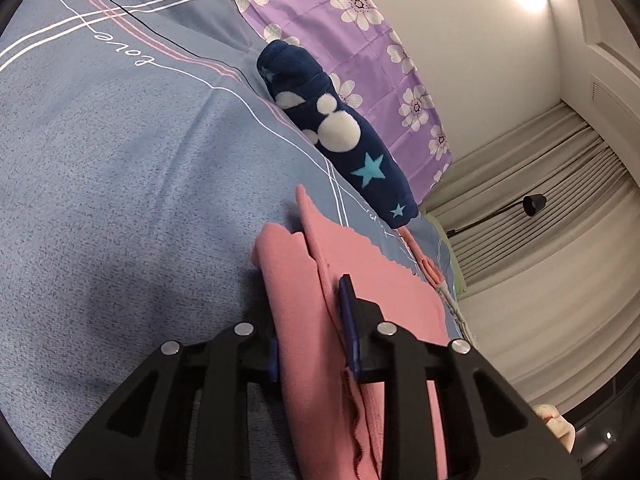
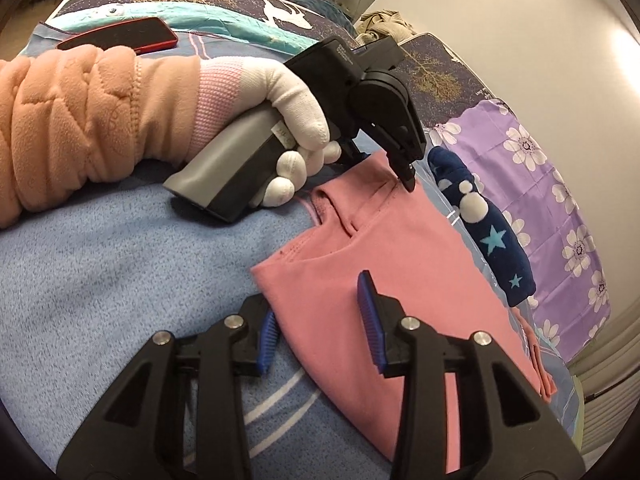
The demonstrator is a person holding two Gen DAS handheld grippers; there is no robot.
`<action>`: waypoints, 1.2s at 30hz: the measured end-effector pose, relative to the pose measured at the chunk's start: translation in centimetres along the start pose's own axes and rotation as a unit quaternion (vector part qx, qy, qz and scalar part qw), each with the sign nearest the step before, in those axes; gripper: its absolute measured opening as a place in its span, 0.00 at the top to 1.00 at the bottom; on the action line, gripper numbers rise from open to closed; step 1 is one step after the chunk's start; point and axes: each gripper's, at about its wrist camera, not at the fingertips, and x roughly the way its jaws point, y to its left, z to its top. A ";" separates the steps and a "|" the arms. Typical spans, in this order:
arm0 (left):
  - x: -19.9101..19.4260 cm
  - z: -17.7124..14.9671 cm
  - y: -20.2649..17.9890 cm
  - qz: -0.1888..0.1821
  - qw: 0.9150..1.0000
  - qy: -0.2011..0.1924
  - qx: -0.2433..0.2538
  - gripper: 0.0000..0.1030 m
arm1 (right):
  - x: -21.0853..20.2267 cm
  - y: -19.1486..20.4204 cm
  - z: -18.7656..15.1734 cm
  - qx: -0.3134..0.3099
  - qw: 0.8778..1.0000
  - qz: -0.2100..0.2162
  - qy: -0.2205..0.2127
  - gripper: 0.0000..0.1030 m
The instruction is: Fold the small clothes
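Garment [image 2: 384, 248] pink | fold between left tool [image 1: 310, 320] pads | right tool [image 2: 320, 328] astride edge

A home bedroom: a bed [image 1: 100, 168] with a blue sheet, beside it a purple flowered quilt [image 1: 360, 40], pleated curtains [image 1: 540, 208] and a white door [image 1: 612, 40] beyond the quilt.

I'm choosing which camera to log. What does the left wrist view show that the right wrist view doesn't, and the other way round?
Only the left wrist view: a black lamp by pleated beige curtains.
Only the right wrist view: a red phone, a white-gloved hand holding the left gripper, and a peach fleece sleeve.
Both: the pink garment, navy star-print fleece roll, and purple floral sheet.
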 end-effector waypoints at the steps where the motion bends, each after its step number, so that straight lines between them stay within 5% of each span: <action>1: 0.0 0.0 -0.1 -0.002 1.000 0.000 0.001 0.76 | 0.0 0.0 0.0 0.001 1.000 -0.001 0.001 0.64; 10: 1.7 0.6 -2.3 0.020 0.998 0.036 0.048 0.59 | 0.7 -0.5 0.6 0.022 0.999 0.004 0.027 0.60; 12: 2.2 0.9 -2.6 0.033 0.997 0.043 0.050 0.60 | 0.9 -0.9 0.7 0.034 0.999 0.021 0.027 0.68; 15: 2.5 1.3 -2.5 0.059 0.996 0.049 0.049 0.78 | 0.7 -1.2 0.7 0.049 0.998 0.031 0.025 0.94; 19: 2.3 1.6 -2.9 0.068 0.994 0.058 0.055 0.88 | -0.3 -2.9 0.4 0.095 0.995 0.038 0.005 0.96; 36: 3.5 3.0 -10.9 0.103 0.989 0.042 0.099 0.89 | -5.5 -10.3 -2.8 0.242 0.968 0.043 -0.050 0.96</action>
